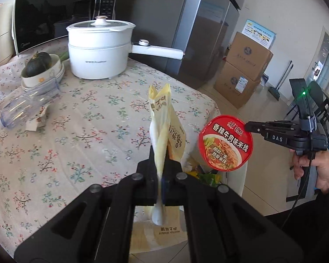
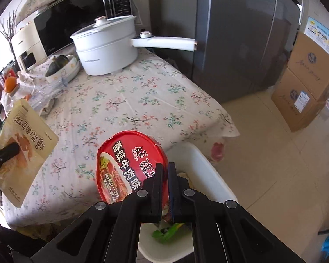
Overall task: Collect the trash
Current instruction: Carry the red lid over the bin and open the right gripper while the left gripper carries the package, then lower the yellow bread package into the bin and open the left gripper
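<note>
Red round foil noodle-cup lid (image 2: 129,166) hangs pinched at its edge in the right claw (image 2: 164,188), tilted above the rim of the white plastic bin (image 2: 210,171) that sits below and beside the floral-clothed tabletop (image 2: 120,103). It probably only needs letting go. Left of it, the left claw (image 1: 163,171) is clamped on an upright beige snack pouch (image 1: 164,122), over the tabletop's edge and farther from the bin.

white bin (image 2: 210,171) mostly hidden behind claws, bin contents unclear, bottle (image 1: 22,107) cap cut off
</note>
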Action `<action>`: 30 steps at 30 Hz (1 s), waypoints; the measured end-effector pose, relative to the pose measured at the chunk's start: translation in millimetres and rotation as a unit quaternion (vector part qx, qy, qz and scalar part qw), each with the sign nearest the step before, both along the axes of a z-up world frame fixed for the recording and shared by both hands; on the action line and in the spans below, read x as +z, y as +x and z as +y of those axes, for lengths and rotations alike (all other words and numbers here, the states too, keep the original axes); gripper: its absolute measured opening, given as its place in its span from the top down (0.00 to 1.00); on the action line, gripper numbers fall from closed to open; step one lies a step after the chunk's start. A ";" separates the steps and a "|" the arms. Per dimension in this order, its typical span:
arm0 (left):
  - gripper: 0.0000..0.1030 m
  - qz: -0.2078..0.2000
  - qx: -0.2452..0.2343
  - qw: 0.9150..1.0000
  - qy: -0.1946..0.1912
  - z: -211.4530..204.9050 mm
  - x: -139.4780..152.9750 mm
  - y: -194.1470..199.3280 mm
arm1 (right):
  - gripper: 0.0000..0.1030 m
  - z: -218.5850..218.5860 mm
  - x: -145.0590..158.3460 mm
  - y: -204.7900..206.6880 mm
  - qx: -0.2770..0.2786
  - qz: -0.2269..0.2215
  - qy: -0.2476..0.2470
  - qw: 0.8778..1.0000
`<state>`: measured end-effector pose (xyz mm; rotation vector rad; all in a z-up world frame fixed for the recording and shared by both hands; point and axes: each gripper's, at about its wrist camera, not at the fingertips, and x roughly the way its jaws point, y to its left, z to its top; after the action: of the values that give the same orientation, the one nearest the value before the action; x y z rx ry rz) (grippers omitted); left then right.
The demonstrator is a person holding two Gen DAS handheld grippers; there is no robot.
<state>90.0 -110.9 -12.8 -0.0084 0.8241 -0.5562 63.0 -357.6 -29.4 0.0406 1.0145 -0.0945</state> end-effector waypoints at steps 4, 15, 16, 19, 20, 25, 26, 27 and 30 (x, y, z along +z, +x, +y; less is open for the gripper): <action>0.97 0.007 -0.020 1.000 -0.001 -20.9 -6.0 -2.0 | 0.95 -25.6 -10.5 -9.7 -0.021 0.016 -0.005 1.000; 0.96 0.030 -0.088 0.996 -0.012 -76.7 -19.5 -8.5 | 0.59 -69.5 -22.0 -34.0 -0.063 0.037 0.007 0.997; 0.96 0.032 -0.093 0.995 -0.010 -83.1 -21.9 -8.6 | 0.59 -70.6 -22.2 -34.5 -0.065 0.037 0.007 0.997; 0.96 0.037 -0.104 0.994 -0.001 -100.4 -31.3 -8.3 | 0.59 -77.8 -22.2 -39.3 -0.076 0.038 0.010 0.996; 0.96 0.041 -0.107 0.993 0.001 -105.6 -35.0 -7.9 | 0.59 -80.1 -22.3 -40.6 -0.078 0.038 0.012 0.996; 0.94 0.056 -0.123 0.991 0.009 -128.3 -51.8 -5.5 | 0.58 -84.5 -23.7 -43.5 -0.079 0.040 0.006 0.996; 0.94 0.058 -0.125 0.990 0.010 -131.3 -54.5 -4.5 | 0.58 -85.6 -24.3 -44.1 -0.079 0.041 0.004 0.996; 0.94 0.060 -0.126 0.990 0.011 -134.4 -57.1 -3.6 | 0.58 -87.1 -24.8 -45.1 -0.081 0.042 0.004 0.996; 0.94 0.063 -0.129 0.990 0.012 -141.5 -63.9 -1.3 | 0.58 -93.1 -26.2 -46.9 -0.087 0.044 0.005 0.995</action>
<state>88.8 -252.5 -76.8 0.0865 0.9614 -0.7958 16.0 -450.7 -55.6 0.1348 1.0978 -0.2532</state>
